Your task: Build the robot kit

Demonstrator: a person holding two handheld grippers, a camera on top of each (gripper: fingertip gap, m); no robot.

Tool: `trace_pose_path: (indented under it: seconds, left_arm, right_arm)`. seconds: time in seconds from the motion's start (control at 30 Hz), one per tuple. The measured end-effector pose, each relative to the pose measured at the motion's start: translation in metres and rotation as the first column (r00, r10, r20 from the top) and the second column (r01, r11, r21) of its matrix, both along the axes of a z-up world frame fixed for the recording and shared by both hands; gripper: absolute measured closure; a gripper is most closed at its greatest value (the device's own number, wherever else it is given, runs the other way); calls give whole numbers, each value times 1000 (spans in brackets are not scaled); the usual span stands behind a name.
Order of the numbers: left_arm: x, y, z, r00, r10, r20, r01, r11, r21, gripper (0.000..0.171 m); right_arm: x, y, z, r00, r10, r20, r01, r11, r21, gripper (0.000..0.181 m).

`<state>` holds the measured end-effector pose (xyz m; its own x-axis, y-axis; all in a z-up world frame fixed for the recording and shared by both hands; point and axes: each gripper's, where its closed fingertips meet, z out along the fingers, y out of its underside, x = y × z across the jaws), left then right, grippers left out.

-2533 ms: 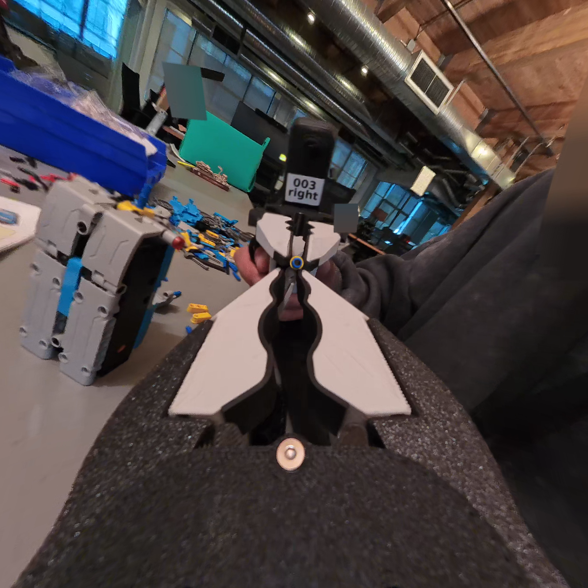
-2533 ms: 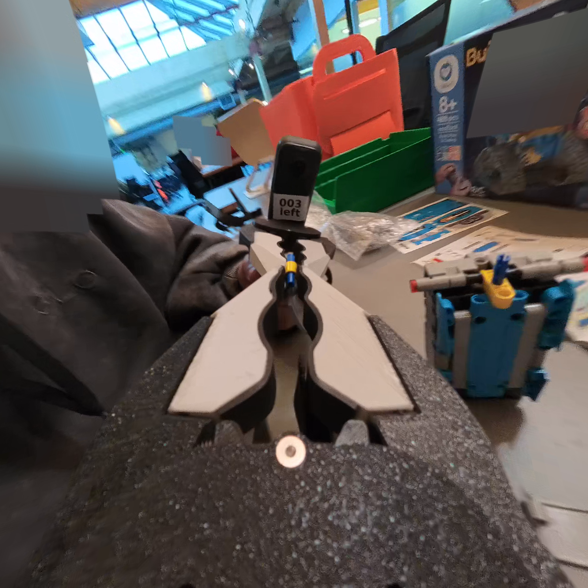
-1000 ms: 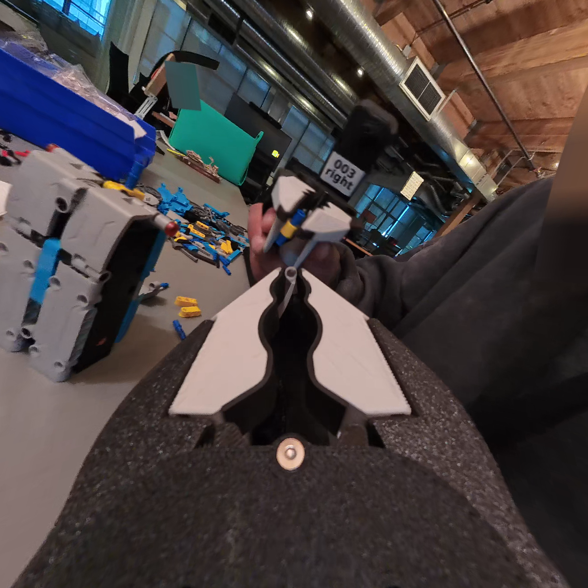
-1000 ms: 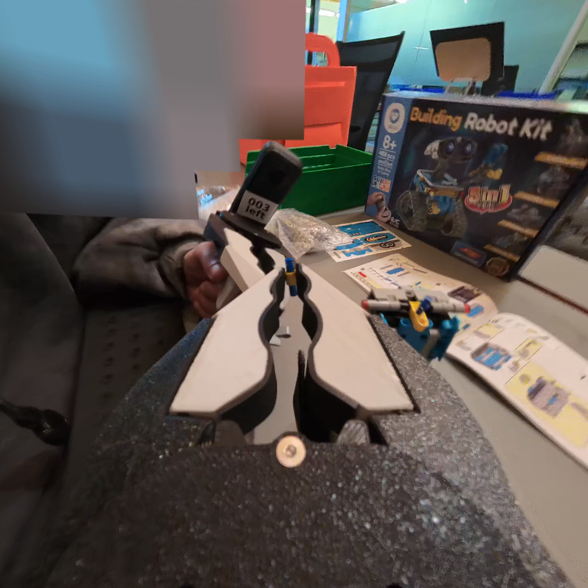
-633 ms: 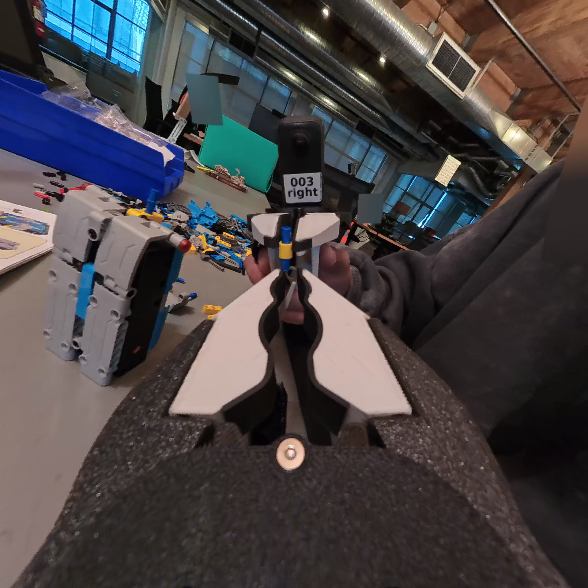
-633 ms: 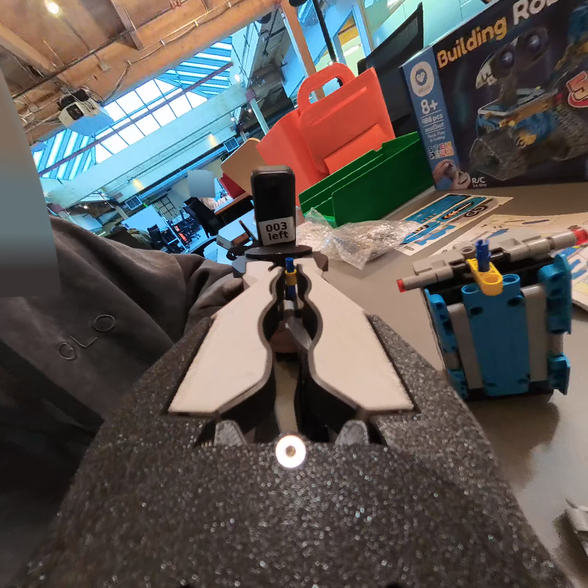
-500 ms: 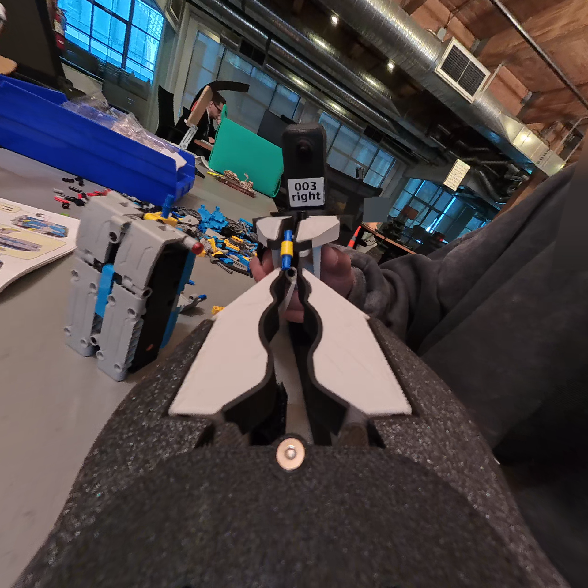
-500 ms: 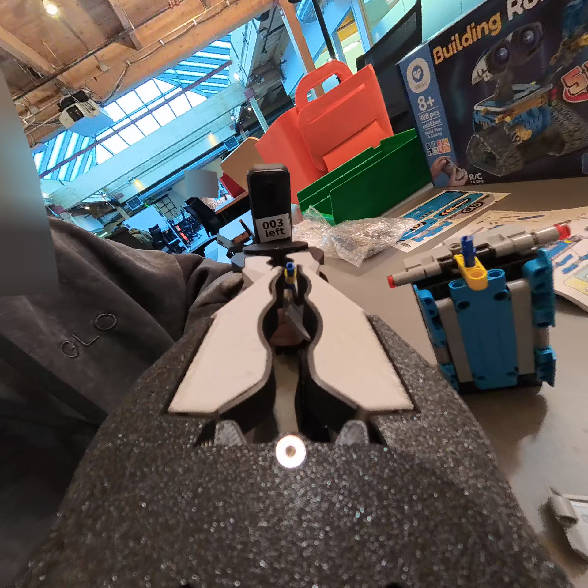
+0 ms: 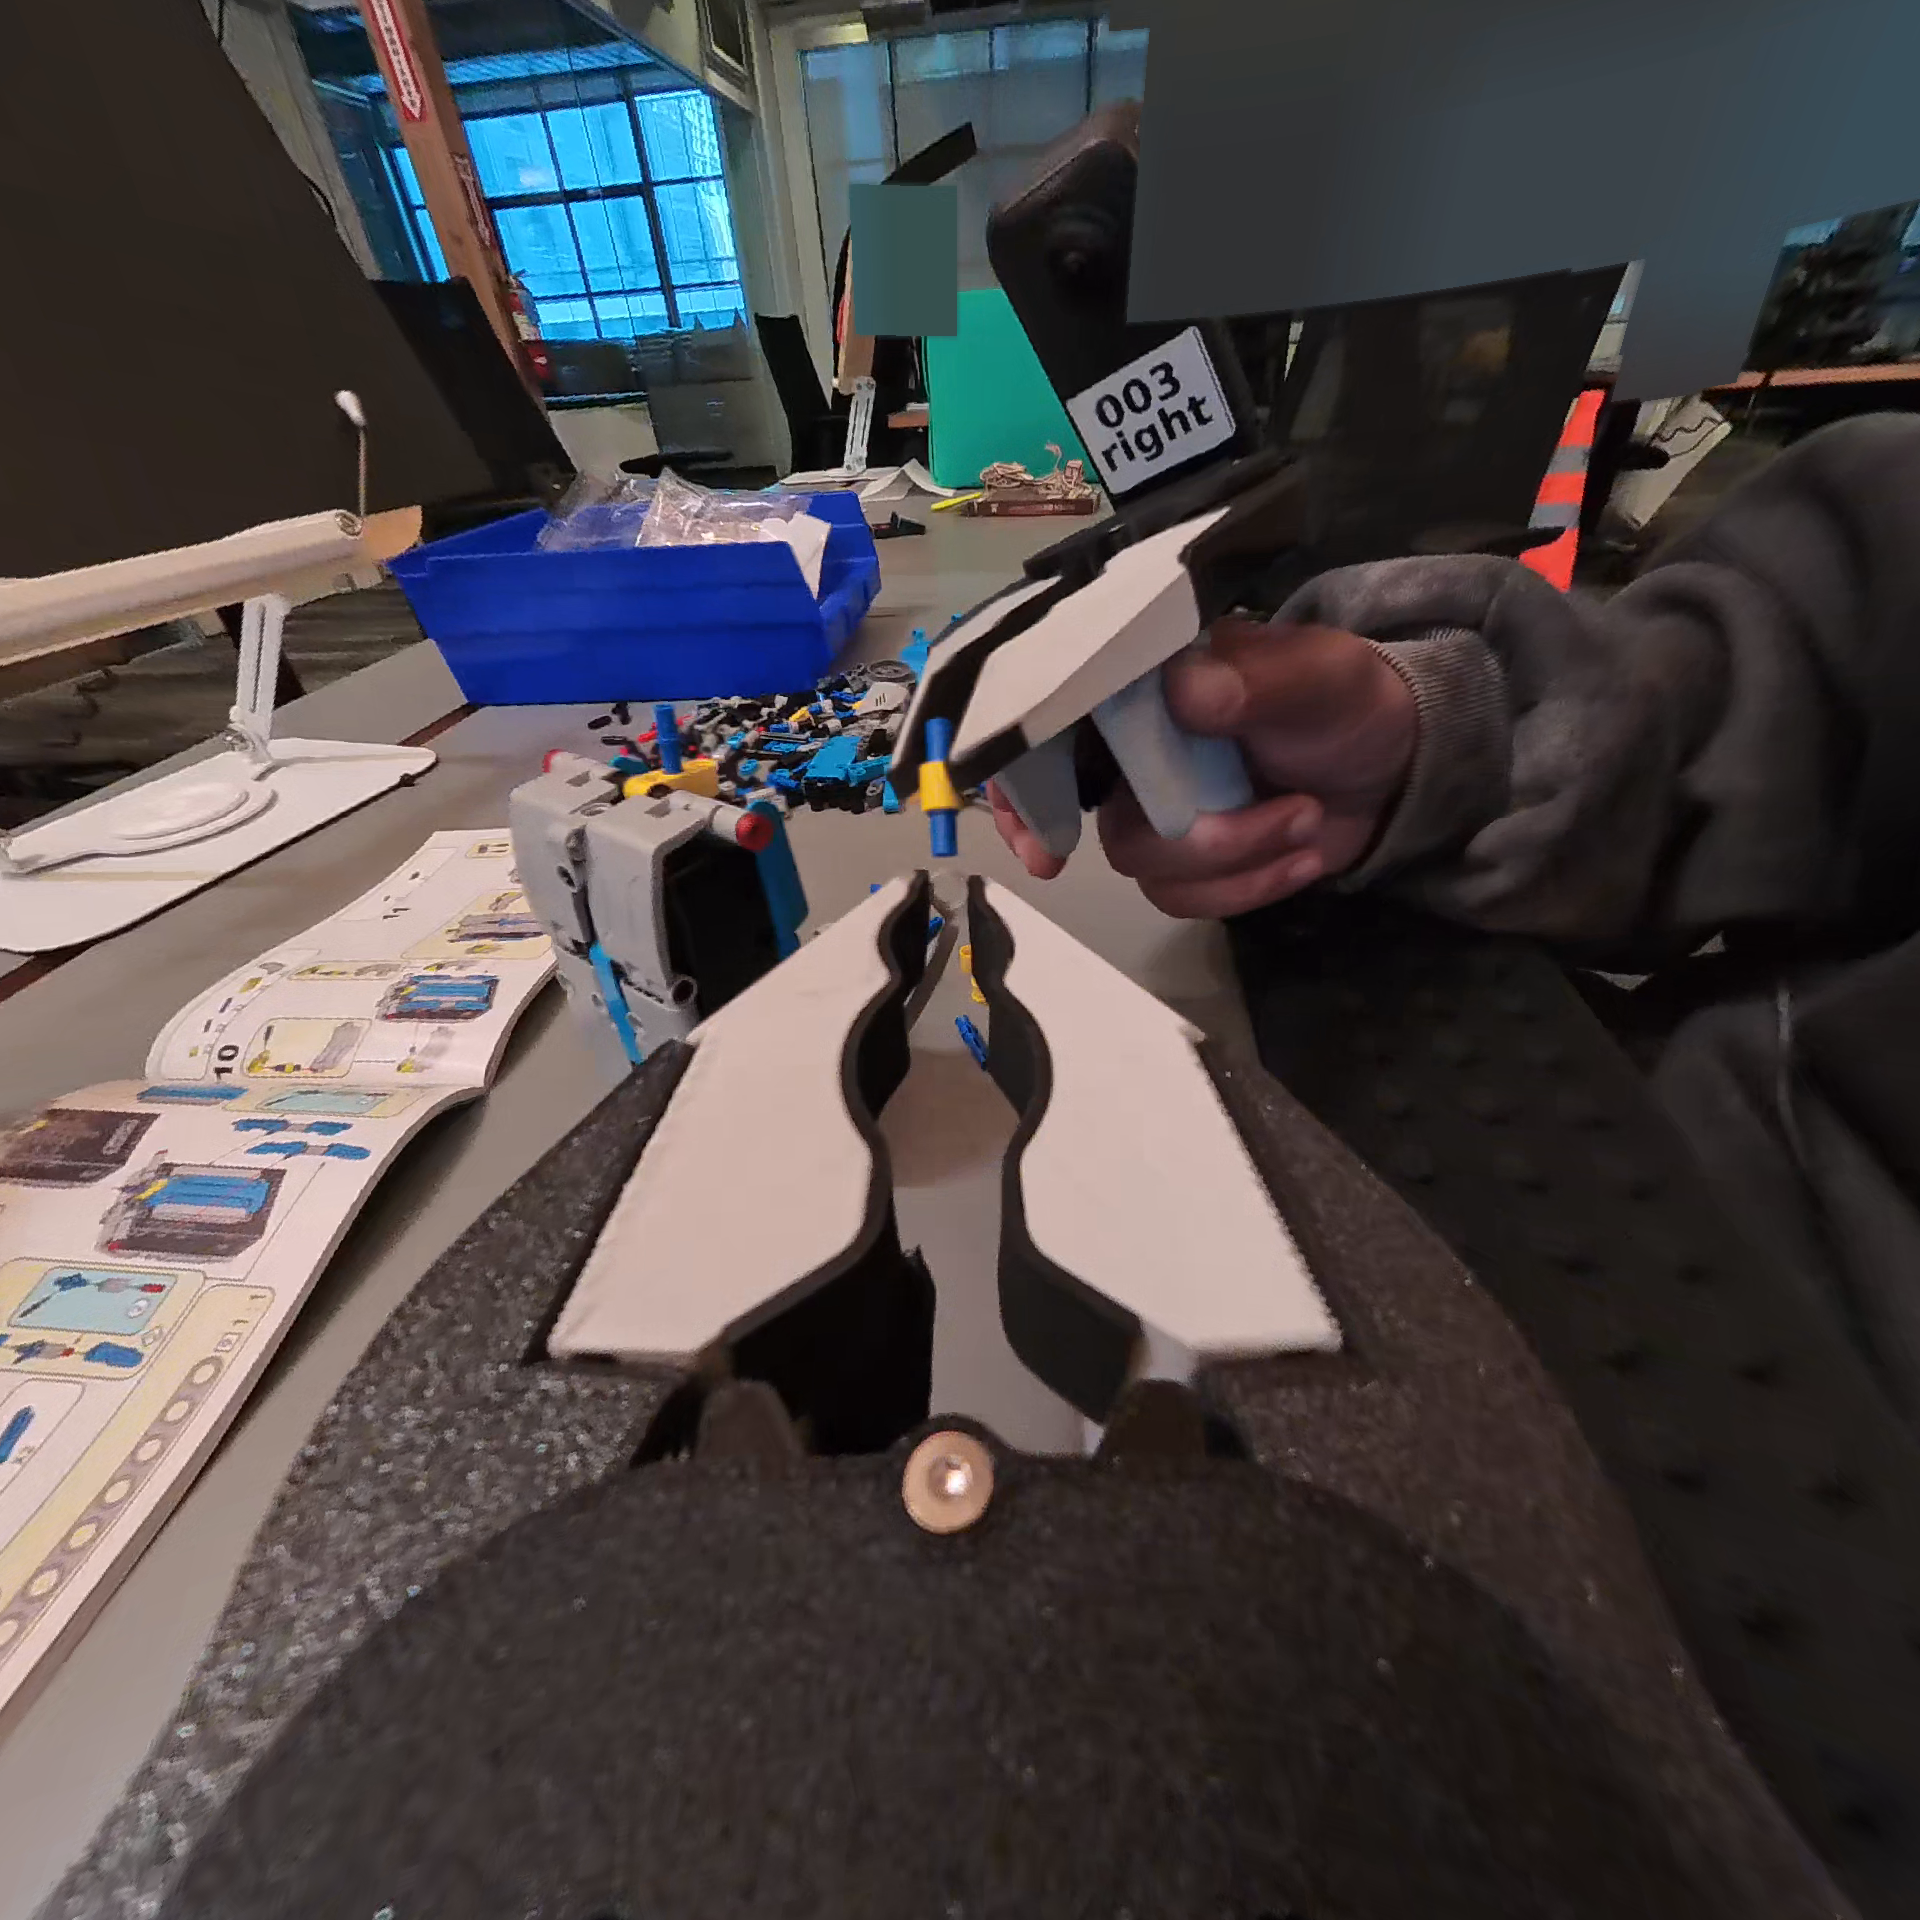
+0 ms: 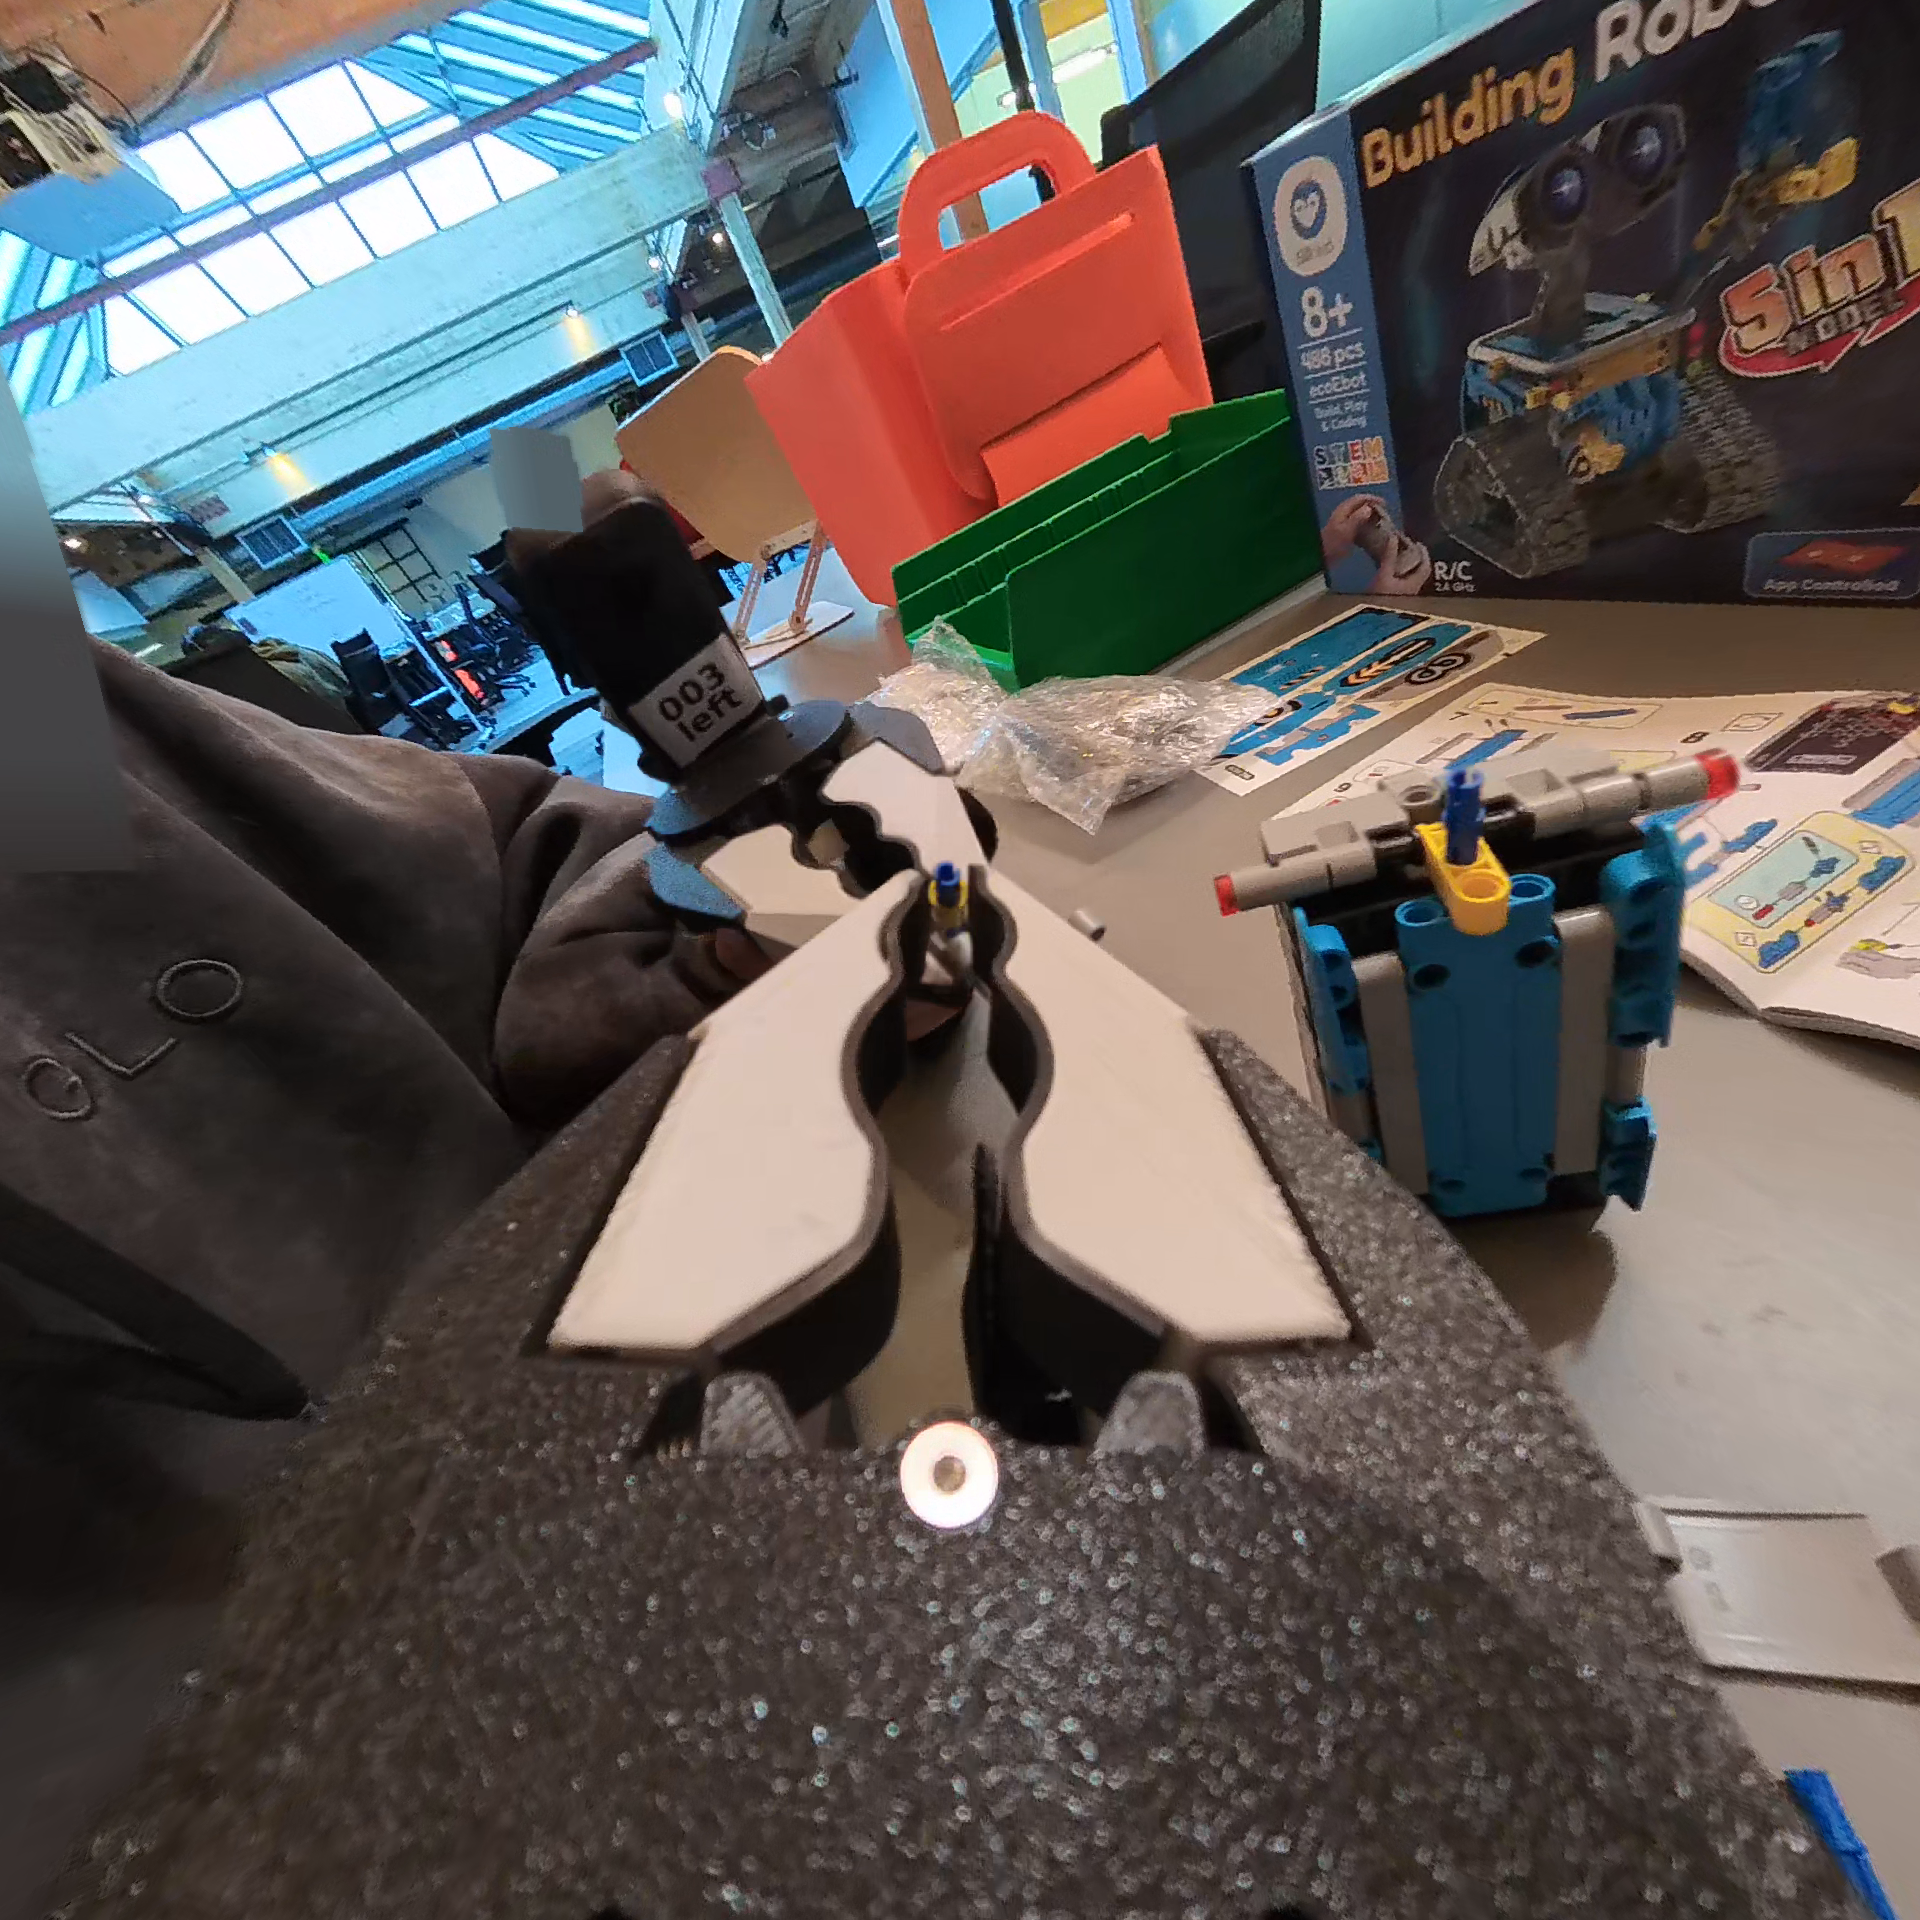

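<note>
**Grippers, brick model and loose parts on your grey table**

Right gripper (image 9: 928, 774): your hand (image 9: 1242, 769) holds it above the table, fingers pinched on a small blue pin with a yellow collar (image 9: 938, 784). In its own view the pin (image 10: 947, 891) sits upright at the fingertips (image 10: 948, 896).

Left gripper (image 9: 943, 888): tips drawn nearly together with a narrow gap; a small pale piece shows between them, but you cannot tell from these views whether it is clamped. It sits just below the right gripper's pin, tip to tip, not touching. From the right wrist it appears just behind the pin (image 10: 883, 831).

Brick model (image 10: 1475, 997): grey, blue and black block standing upright on the table, just left of your left gripper's tips (image 9: 655, 883). A grey barrel with a red tip lies across its top, beside a yellow connector with a blue pin standing in it.

Instruction booklet (image 9: 208, 1195): open, flat, in front of the model on your left.

Loose parts (image 9: 790, 738): blue, black and yellow pieces scattered behind the model.

Blue bin (image 9: 634, 613): behind the loose parts, clear bags inside.

Green bin (image 10: 1101, 551), orange carrier (image 10: 997, 343), printed kit box (image 10: 1621, 343) and a crumpled clear bag (image 10: 1060, 727): along the far side.

White stand (image 9: 197, 769): far left.

Table (image 9: 312, 1382): matte grey.

Room: open hall with large windows and skylights.
</note>
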<state>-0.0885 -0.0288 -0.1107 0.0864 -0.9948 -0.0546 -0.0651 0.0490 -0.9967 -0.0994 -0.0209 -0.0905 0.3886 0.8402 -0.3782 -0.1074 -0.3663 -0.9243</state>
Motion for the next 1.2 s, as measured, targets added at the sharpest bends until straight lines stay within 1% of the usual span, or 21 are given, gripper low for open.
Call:
trace_pose_path:
  seconds: [0.17, 0.23, 0.3, 0.37, 0.47, 0.73, 1.2]
  left_arm:
    - [2, -3, -5, 1000, -8, -28, 8, 1000, 11, 165]
    - [2, -1, -5, 999, 13, -30, -12, 999, 33, 165]
    - [2, 1, -7, 999, 25, -43, -24, 999, 38, 165]
    - [2, 2, -6, 999, 24, -39, -23, 999, 30, 165]
    - [1, 4, -6, 999, 27, -33, -27, 1000, 16, 165]
    - [2, 3, -8, 998, 26, -50, -25, 999, 21, 165]
    - [1, 4, -9, 999, 19, -47, -19, 1000, -1, 165]
  right_arm:
    - [-6, -2, -5, 999, 1, 54, -3, 1000, 27, 174]
    - [-2, 0, -5, 993, -39, 113, 29, 996, 83, 174]
    - [0, 0, -8, 987, -45, 156, 30, 995, 98, 174]
    - [-1, 0, -9, 988, -43, 150, 28, 995, 97, 174]
    - [-1, 0, -9, 994, -24, 108, 17, 998, 59, 174]
    - [1, 2, -14, 986, -40, 162, 26, 996, 84, 174]
    - [1, 3, -15, 990, -24, 140, 17, 998, 56, 174]
